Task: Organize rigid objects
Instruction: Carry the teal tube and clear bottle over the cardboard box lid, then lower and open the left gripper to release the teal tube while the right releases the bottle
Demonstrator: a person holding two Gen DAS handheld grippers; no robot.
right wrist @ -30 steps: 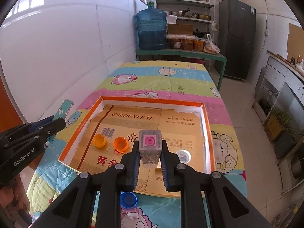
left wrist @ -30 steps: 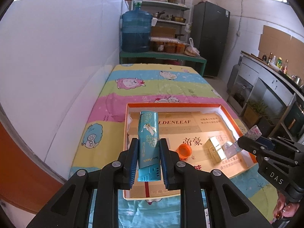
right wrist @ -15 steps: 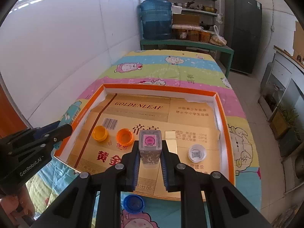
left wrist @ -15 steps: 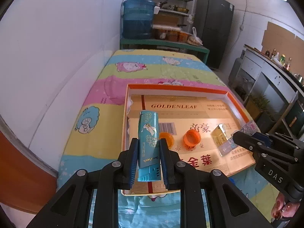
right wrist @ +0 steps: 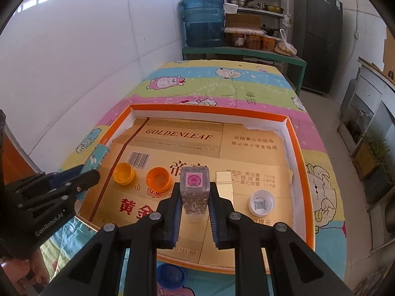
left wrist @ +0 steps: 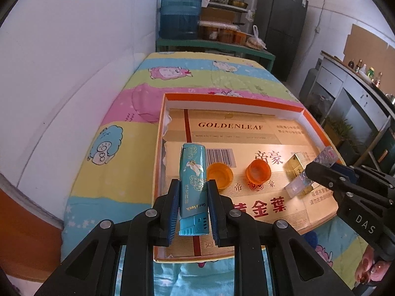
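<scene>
Left claw (left wrist: 192,203) was closed on a long turquoise box with a white bird printed on it (left wrist: 192,177), and the long axis of this box ran forward along the fingers, its far end reaching over the near-left part of the shallow orange-rimmed tray lined with golden cardboard (left wrist: 232,97). Both claws pointed steeply down at the tray, which lay on the desk under a striped cartoon cloth (right wrist: 222,83). The right claw (right wrist: 195,203) was closed on a clear square bottle with a pink round label on top (right wrist: 195,190), held above the middle of the tray, just beside a small gold box (right wrist: 224,182). Inside the tray stood a yellow plastic cap (right wrist: 124,173), an orange plastic cap (right wrist: 158,178) and a white cap (right wrist: 261,202). I judged that the turquoise box had to go down along the left wall, beside the yellow plastic cap.
</scene>
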